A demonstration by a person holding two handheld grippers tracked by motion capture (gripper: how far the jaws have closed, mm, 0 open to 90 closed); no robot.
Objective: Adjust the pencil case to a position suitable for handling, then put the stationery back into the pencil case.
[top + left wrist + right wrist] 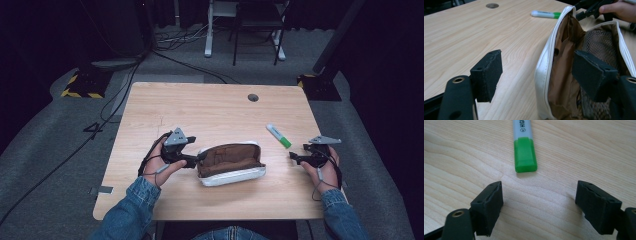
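Note:
An unzipped pouch [231, 163], white outside and brown inside, lies at the middle of the table's near half. My left gripper [199, 158] is at its left end with the jaws wide apart. In the left gripper view the pouch's white wall [543, 75] stands between the two pads [487, 75], and neither pad presses on it. The brown lining and a mesh pocket [600, 43] show inside. A green-capped highlighter [278, 135] lies to the right of the pouch. My right gripper [294, 157] is open just short of its green cap [525, 155], with bare wood between the jaws.
A round cable hole [253, 97] sits near the table's far edge. Bare wood [200, 110] stretches behind the pouch. Beyond the table are cables on grey carpet and the legs of a desk [210, 35]. The other hand [619, 10] and its gripper show past the pouch.

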